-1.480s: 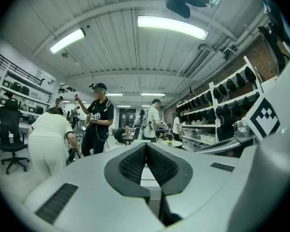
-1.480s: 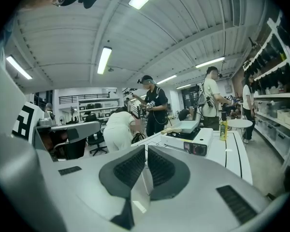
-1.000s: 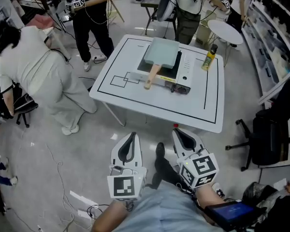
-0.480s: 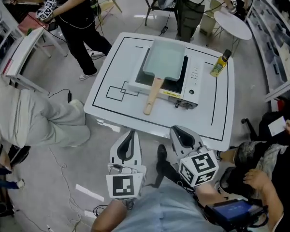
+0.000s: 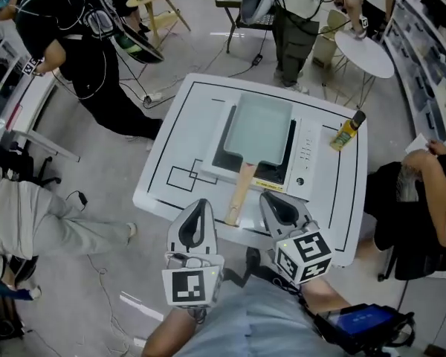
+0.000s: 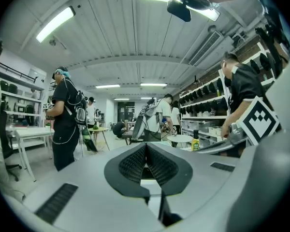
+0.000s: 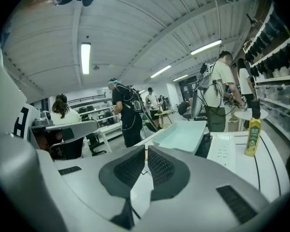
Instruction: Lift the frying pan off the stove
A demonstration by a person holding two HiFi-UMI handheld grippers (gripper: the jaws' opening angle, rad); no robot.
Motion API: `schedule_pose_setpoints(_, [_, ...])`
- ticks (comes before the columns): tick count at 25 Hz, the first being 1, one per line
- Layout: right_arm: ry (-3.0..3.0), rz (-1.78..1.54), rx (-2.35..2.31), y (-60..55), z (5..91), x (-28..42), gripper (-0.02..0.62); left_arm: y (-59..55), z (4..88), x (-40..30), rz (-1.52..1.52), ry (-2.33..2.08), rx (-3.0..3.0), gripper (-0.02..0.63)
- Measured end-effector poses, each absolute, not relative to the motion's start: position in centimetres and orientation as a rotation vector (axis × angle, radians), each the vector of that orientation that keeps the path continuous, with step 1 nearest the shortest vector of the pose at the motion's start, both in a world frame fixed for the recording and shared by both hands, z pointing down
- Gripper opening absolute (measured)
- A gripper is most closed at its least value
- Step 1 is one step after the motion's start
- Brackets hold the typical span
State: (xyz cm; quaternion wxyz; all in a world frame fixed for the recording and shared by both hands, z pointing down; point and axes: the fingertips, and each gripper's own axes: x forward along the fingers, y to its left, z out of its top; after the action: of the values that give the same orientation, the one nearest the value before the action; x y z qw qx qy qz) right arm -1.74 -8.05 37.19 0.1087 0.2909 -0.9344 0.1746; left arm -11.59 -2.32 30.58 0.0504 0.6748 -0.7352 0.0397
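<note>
The frying pan [image 5: 259, 130] has come near; my left gripper [image 5: 200, 210] and right gripper [image 5: 276, 207], clenched empty, must open for its handle [image 5: 240, 194].

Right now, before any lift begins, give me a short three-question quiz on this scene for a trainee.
1. True or false: the frying pan sits on the stove.
2. The pan's wooden handle points: A) toward the table's near edge; B) toward its far edge; C) straight up.
3. What do the left gripper and right gripper hold?
Key: 1 true; 2 A; 3 nothing, both are shut and empty.
</note>
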Motion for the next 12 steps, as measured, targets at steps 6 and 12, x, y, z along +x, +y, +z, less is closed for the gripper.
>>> schedule_pose_setpoints(6, [-2.770,0.464,0.882,-11.6,35.4,-4.3,0.050,-4.7,28.9,-15.3,0.094,-2.288,2.041,0.018])
schedule_pose_setpoints(12, [-2.717,0.500,0.942,-14.1,37.3,-6.0,0.051,-8.1,29.9,-17.8,0.069,-2.227,2.109,0.018])
